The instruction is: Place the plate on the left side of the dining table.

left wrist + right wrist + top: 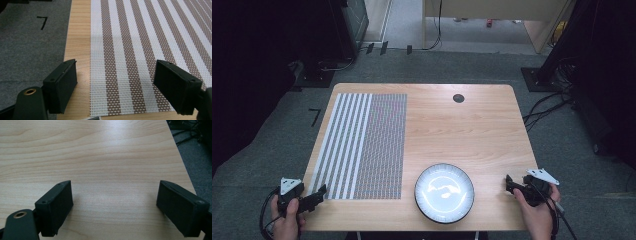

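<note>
Across the middle of the high view, a wooden table takes up the centre of the frame, with a striped woven placemat lying flat on its left part and a round black-rimmed plate sitting at lower centre, just right of the mat's lower right corner and apart from it. At the lower left corner of the frame the left gripper is held in a hand, its jaws apart and its tips at the mat's near left corner. At lower right the right gripper sits in the other hand at the table's edge, jaws spread, well right of the plate. A small dark round hole marks the tabletop near the upper centre. Next, the left gripper view has the left gripper with both black jaws wide apart at the bottom of the frame, nothing between them, and the placemat filling the centre and right, grey carpet at the left. Last, the right gripper view has the right gripper with jaws far apart over bare table, carpet at the upper right.
</note>
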{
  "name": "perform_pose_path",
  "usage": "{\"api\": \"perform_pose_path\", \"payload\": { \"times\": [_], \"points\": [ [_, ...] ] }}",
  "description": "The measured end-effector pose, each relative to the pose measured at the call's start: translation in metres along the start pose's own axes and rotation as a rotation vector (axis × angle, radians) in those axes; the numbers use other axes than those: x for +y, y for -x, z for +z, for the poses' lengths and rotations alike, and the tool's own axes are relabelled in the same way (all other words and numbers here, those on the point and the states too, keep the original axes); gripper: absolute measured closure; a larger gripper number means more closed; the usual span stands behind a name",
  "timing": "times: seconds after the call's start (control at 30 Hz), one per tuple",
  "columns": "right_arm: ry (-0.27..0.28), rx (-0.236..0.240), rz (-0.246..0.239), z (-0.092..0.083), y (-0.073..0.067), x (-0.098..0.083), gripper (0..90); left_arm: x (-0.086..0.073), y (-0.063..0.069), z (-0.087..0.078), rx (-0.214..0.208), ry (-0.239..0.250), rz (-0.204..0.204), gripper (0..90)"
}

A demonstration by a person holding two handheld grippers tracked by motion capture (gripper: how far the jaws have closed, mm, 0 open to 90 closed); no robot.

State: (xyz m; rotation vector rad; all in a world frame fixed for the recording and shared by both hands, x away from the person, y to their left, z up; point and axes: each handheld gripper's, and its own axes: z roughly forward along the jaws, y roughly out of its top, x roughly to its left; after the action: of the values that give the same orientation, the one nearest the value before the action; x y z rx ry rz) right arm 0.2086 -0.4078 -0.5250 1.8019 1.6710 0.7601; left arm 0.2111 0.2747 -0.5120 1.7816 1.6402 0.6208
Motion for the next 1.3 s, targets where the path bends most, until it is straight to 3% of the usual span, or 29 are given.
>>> {"api": "perform_pose_path", "payload": {
  "times": [0.57,0.63,0.93,1.3],
  "points": [
    [-0.001,-0.026,0.027,-0.002,0.000,-0.001,14.1,0.001,-0.001,-0.001,0.009,0.007,-0.020,18.9],
    [-0.011,-0.027,0.055,-0.005,0.000,0.000,17.7,0.001,-0.002,-0.001,0.007,0.007,-0.024,18.9],
    [0.049,-0.014,0.093,-0.017,0.002,0.004,18.1,0.001,-0.001,-0.001,0.011,0.008,-0.025,18.9],
    [0.094,-0.015,0.095,-0.026,-0.004,0.007,22.6,0.002,0.000,-0.002,0.012,0.011,-0.028,18.9]
  ]
}}
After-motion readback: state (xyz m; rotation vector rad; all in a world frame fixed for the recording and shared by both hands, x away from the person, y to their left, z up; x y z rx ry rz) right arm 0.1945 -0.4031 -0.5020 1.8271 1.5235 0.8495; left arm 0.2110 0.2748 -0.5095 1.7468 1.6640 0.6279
